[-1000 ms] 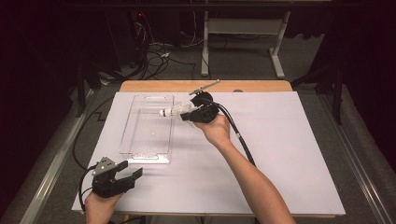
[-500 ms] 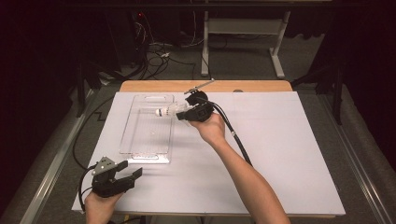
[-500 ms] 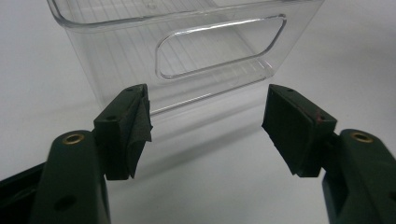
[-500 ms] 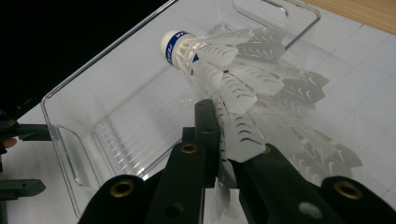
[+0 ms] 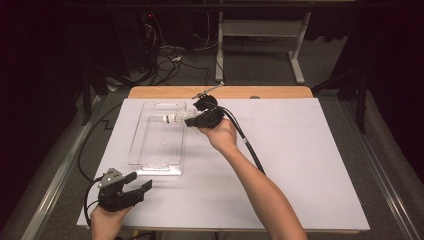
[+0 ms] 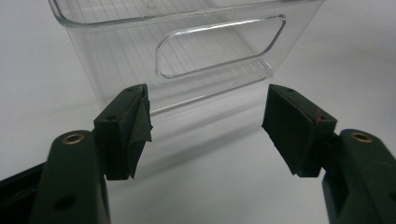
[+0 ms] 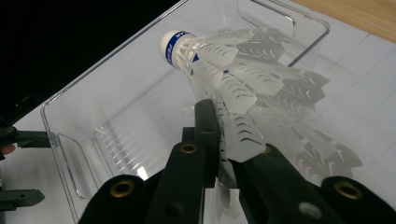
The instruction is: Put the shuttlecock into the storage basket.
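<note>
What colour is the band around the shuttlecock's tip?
Blue band on white, clearest in the right gripper view.

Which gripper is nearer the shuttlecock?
Right. The right gripper is shut on the shuttlecock over the clear bin; the left gripper sits open beyond the bin's near end.

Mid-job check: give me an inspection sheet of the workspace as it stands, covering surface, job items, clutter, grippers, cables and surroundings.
Surface: white sheet covering a wooden table; bare apart from the job's things.
Job's things: clear plastic bin lying flat on the sheet; white shuttlecock with a blue band, held over the bin's far end.
Clutter: small dark object on the wooden edge, too small to identify.
Grippers: right hand-held gripper shut on the shuttlecock's skirt; left hand-held gripper open, low on the sheet, facing the bin's handle end.
Cables: black cable trailing from the right hand-held gripper along the forearm; loose cables on the floor beyond.
Surroundings: dark room, desk frame behind.
</note>
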Tool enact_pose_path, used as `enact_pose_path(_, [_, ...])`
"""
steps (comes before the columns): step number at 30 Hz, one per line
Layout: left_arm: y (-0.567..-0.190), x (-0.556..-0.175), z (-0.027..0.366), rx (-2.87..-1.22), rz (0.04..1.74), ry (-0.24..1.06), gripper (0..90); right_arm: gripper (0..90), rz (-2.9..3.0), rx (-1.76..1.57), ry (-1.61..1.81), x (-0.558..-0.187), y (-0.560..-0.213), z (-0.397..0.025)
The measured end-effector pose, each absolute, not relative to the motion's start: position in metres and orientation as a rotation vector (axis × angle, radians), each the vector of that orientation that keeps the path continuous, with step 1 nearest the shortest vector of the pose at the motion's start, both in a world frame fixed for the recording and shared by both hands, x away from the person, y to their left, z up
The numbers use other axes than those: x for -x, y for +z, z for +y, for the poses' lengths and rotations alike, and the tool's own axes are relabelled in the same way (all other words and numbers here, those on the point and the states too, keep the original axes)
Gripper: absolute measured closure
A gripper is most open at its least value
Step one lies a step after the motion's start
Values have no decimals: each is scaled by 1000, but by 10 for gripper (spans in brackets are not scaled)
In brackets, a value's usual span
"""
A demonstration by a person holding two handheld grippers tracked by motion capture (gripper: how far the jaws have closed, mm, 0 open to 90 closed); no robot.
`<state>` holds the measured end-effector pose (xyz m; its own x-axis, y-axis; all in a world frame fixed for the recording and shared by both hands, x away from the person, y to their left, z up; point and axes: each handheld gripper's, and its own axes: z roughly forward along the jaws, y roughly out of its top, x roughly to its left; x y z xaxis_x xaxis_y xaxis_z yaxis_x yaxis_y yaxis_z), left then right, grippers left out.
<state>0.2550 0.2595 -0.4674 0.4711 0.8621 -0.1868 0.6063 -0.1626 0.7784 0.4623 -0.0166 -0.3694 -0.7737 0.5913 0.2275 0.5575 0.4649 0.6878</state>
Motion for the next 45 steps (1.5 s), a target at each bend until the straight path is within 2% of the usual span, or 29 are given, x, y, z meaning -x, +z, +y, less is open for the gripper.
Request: enact_pose_path(45, [-468,-255,260,-1868,1231,374,332,893,2713,-975,1172,-478,-375,36])
